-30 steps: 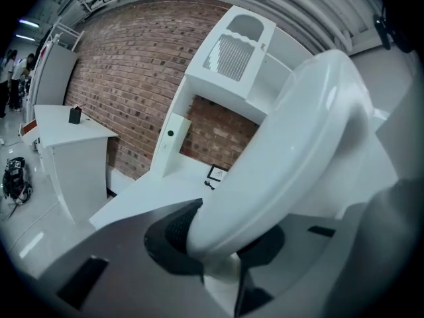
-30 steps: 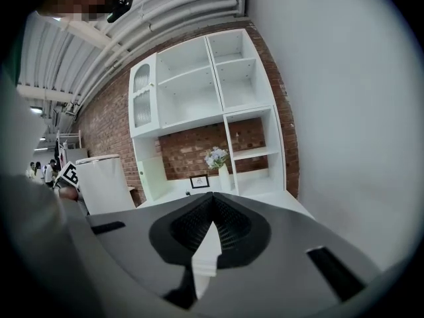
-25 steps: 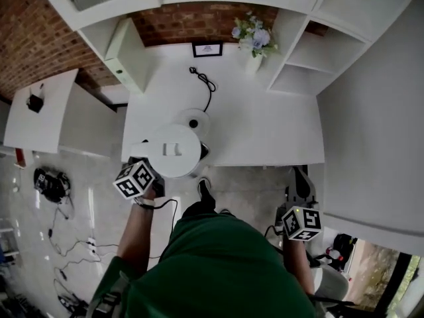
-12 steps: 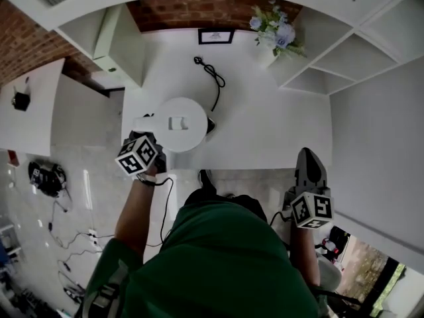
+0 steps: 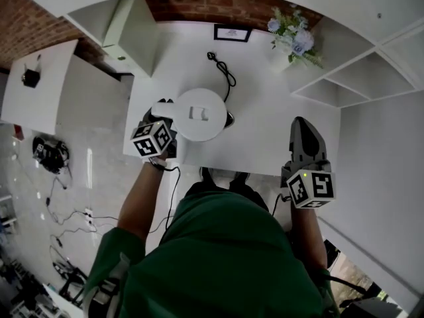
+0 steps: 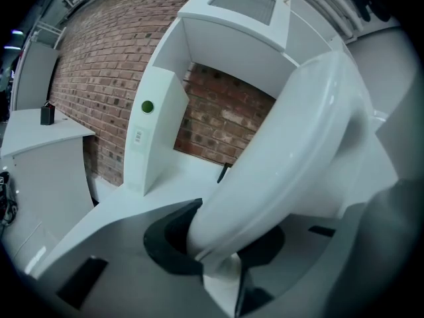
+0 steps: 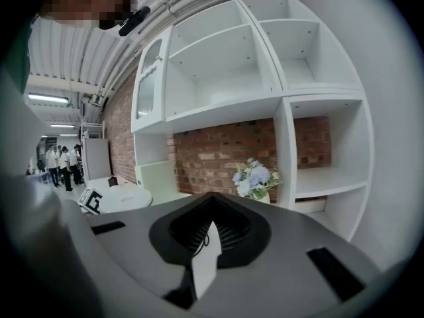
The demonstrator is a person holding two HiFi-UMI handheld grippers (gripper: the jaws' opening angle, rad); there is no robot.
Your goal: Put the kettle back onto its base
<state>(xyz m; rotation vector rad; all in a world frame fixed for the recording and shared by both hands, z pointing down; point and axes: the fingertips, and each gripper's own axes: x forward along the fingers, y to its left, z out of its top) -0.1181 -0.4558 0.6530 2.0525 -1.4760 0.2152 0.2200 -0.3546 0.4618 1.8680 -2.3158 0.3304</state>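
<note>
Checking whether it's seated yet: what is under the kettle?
The kettle covers nearly everything beneath it on the white desk. Only a dark edge shows at its right side, near where the cord leads. Whether that is the base cannot be seen.

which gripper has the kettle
The left gripper, shut on the handle of the white kettle; the right gripper holds nothing.

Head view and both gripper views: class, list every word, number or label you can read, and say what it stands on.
None can be read.
Small frame: print too small.
White box's label: blurred.
Marker cubes: patterns only, no words.
</note>
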